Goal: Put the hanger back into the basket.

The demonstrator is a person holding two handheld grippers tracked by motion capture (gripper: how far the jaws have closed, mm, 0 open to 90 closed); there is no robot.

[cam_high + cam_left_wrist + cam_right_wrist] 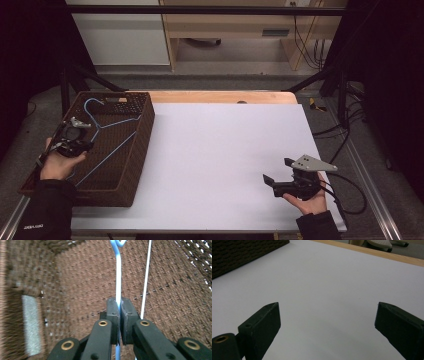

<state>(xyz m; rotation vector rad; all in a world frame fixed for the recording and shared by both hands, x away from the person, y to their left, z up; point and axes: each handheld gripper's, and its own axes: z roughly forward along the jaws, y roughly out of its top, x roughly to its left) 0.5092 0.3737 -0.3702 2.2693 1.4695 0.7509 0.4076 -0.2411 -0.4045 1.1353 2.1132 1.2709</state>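
Inside the dark brown woven basket (131,150), the thin blue wire hanger (118,277) was clamped between the closed jaws of the left gripper (119,312); the right gripper (327,322) was held wide open and empty over the white table surface (225,150).

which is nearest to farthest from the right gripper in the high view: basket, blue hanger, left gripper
From the right gripper, over the white sheet at the right:
1. basket, its right wall, at the table's left
2. blue hanger, inside the basket
3. left gripper, at the basket's left side, shut on the hanger
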